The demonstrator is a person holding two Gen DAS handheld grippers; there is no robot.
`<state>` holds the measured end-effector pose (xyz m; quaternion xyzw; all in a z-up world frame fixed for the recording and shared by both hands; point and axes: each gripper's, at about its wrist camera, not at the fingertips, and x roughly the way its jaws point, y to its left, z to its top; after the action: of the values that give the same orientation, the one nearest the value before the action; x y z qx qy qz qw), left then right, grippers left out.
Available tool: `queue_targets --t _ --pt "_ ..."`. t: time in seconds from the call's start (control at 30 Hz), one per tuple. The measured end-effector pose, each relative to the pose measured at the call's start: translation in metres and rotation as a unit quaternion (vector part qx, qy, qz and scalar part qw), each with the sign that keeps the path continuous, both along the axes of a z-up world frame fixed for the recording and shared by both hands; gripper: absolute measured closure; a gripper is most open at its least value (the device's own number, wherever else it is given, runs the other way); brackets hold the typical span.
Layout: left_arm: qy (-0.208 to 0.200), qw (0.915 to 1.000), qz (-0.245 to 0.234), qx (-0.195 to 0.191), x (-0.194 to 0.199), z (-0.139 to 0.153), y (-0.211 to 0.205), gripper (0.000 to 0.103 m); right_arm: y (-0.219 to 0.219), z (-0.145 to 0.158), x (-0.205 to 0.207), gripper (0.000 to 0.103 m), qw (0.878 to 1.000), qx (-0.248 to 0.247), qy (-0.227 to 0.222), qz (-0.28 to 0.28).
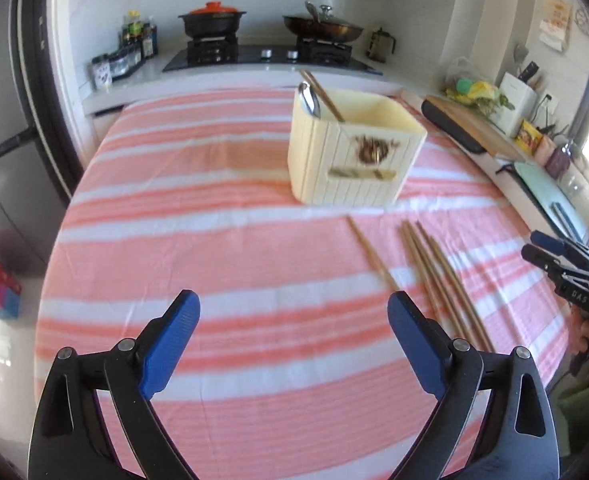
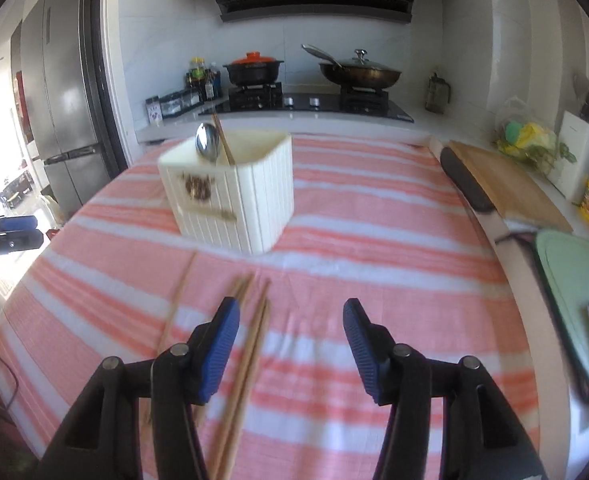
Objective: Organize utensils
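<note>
A cream ribbed utensil holder (image 1: 354, 152) (image 2: 234, 192) stands on the pink-and-white striped cloth (image 1: 214, 240). A metal spoon (image 1: 309, 98) (image 2: 207, 142) and a wooden chopstick (image 1: 322, 94) (image 2: 222, 138) lean inside it. Several wooden chopsticks (image 1: 434, 276) (image 2: 250, 344) lie loose on the cloth in front of the holder. My left gripper (image 1: 294, 312) hovers open over bare cloth, left of the chopsticks. My right gripper (image 2: 292, 320) is open above the cloth, its left finger over the chopsticks, nothing gripped. It also shows at the edge of the left wrist view (image 1: 562, 252).
Behind the table is a stove with a black pot (image 1: 212, 20) and a lidded pan (image 1: 322, 26). A wooden board (image 2: 506, 184), a green tray (image 2: 574, 280) and kitchen clutter line the right counter. A fridge (image 2: 62, 112) stands at the left.
</note>
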<state>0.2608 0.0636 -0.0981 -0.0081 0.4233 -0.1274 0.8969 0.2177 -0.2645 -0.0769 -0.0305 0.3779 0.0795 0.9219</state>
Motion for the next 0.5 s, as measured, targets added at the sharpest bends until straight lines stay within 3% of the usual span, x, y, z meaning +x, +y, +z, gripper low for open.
queue_targets --t 0.17,0.3,0.5 --pt "0.022 0.9992 0.028 -0.016 -0.022 -0.052 -0.011 0.008 -0.012 -0.054 -0.052 0.048 0.999 -0.011 0.036 -0.036" --pt "0.014 0.9988 0.045 0.011 -0.019 -0.084 -0.016 0.008 -0.02 -0.073 -0.046 0.048 0.997 -0.029 0.053 -0.04" --pt "0.02 0.9972 0.071 0.01 -0.004 -0.102 -0.007 0.008 -0.036 -0.09 -0.014 0.048 0.996 -0.026 0.06 -0.067"
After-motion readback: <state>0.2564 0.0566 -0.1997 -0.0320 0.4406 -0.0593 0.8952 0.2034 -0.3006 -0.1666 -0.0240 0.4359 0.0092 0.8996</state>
